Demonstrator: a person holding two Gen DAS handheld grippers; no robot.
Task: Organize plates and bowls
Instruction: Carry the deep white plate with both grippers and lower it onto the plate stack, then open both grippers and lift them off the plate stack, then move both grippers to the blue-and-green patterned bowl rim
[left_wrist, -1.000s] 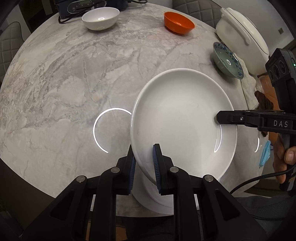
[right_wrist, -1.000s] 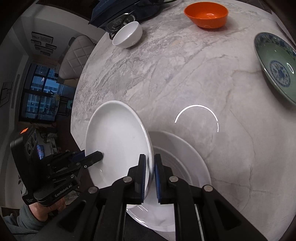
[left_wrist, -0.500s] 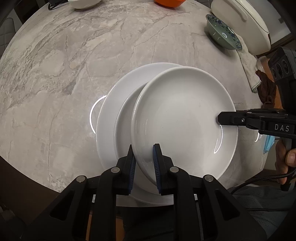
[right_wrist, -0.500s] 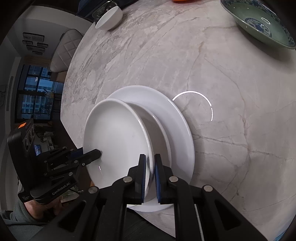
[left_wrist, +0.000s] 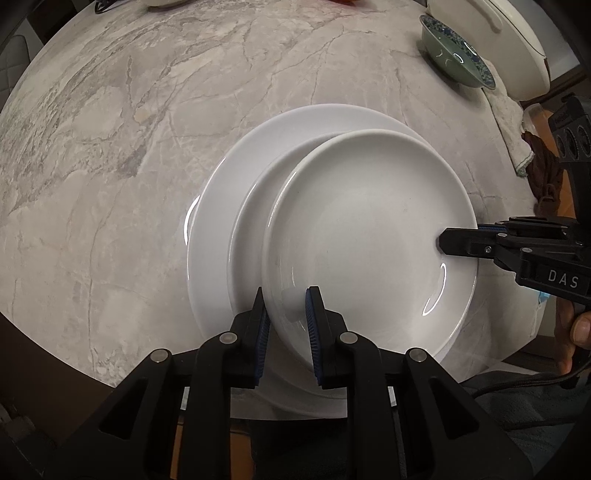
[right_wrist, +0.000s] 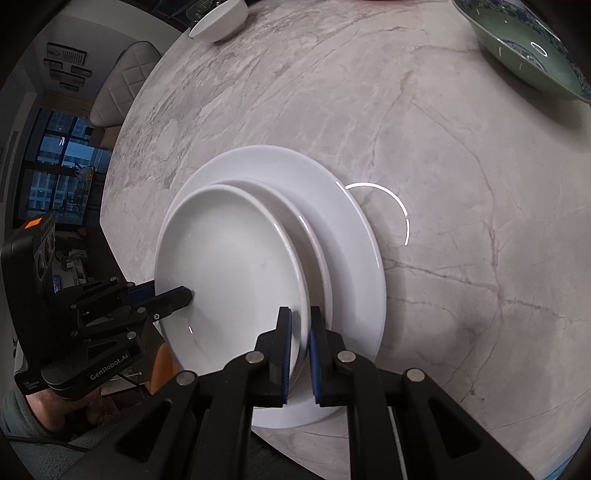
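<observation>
Change: since 1 s ago you've carried the small plate (left_wrist: 369, 236) fwd over the big plate (left_wrist: 221, 206); back then the big one showed only partly under it, now most of its rim shows in both views.
Small plate: white, shallow, held by both claws at opposite rim edges. Sits over the near-right part of the big plate, not centred. Can't tell if it's touching down or just above.
Big plate: white, flat on the marble table (left_wrist: 110, 147), near the table edge closest to you.
L gripper (left_wrist: 284, 325): your jaws are nearly closed, blue pads (left_wrist: 263, 332) pinching the small plate's near rim; one finger under, one inside the well.
R gripper (right_wrist: 298, 347): same story, narrow gap, clamped on the plate's rim. In the L view its top finger lies over the plate's right edge.
Green bowl (left_wrist: 456, 55): blue-patterned, far right of table, well apart from the stack.
White bowl (right_wrist: 219, 20): far edge, well apart.
White pot (left_wrist: 491, 40): lidded, just beyond the green bowl, w/ a cloth (left_wrist: 511, 129) beside it.
</observation>
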